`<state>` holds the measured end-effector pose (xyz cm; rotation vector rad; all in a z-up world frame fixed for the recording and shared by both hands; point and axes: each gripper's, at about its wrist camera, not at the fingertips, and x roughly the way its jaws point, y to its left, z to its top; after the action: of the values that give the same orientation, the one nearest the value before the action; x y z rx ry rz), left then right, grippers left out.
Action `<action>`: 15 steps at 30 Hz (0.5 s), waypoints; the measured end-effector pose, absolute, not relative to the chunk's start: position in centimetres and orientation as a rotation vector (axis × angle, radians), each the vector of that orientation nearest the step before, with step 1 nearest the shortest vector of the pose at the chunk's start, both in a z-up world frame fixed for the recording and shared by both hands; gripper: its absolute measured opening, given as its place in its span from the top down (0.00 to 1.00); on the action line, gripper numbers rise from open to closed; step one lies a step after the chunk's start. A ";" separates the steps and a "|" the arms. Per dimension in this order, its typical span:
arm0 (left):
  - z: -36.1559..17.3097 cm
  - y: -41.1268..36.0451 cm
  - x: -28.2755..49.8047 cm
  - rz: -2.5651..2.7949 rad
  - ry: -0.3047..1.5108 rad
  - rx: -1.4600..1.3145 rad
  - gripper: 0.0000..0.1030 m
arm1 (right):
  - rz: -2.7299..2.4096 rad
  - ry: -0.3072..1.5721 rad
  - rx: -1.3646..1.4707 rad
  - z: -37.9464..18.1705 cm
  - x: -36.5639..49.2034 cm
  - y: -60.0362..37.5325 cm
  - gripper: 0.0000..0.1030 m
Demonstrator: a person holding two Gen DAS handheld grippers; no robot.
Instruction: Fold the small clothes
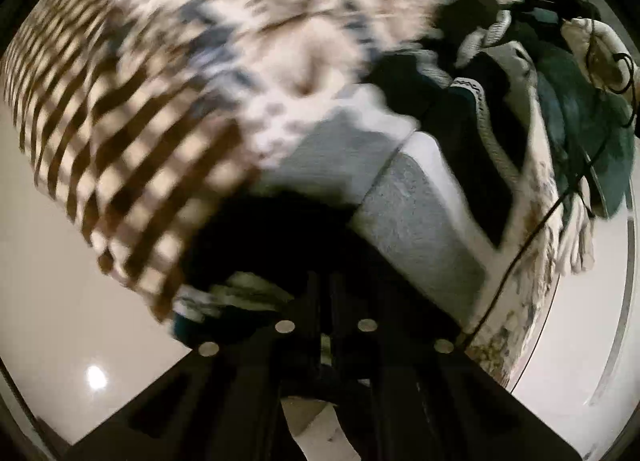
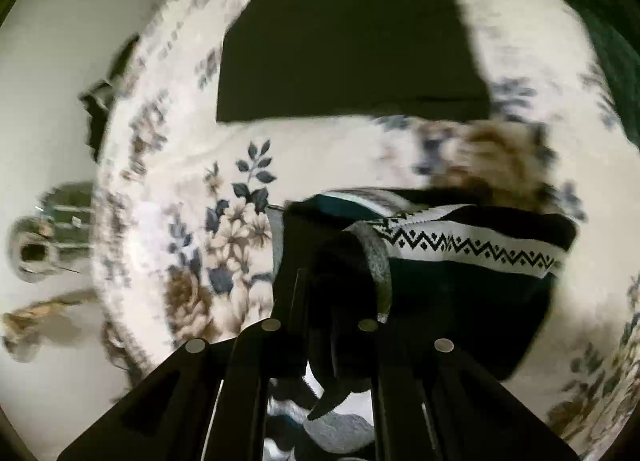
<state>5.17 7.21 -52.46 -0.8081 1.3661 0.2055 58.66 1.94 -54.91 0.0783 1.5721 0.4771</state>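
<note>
Each hand-held gripper, left and right, is matte black, with angular finger mounts carrying four round silver screws.

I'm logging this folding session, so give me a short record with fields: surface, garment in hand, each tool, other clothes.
surface: floral cloth
garment in hand: dark knit with white zigzag band
right tool: shut on the dark knit
left tool: shut on dark fabric
other clothes: folded black piece, grey piece
image: blurred
</note>
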 end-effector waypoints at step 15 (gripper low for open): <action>-55.2 6.0 8.5 -0.195 1.440 -0.856 0.39 | 0.326 1.616 -0.024 -59.8 58.4 6.5 0.92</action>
<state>8.49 6.01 -55.15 -0.8561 1.4400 -0.1952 58.36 6.48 -59.75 -0.0238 1.6163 0.3259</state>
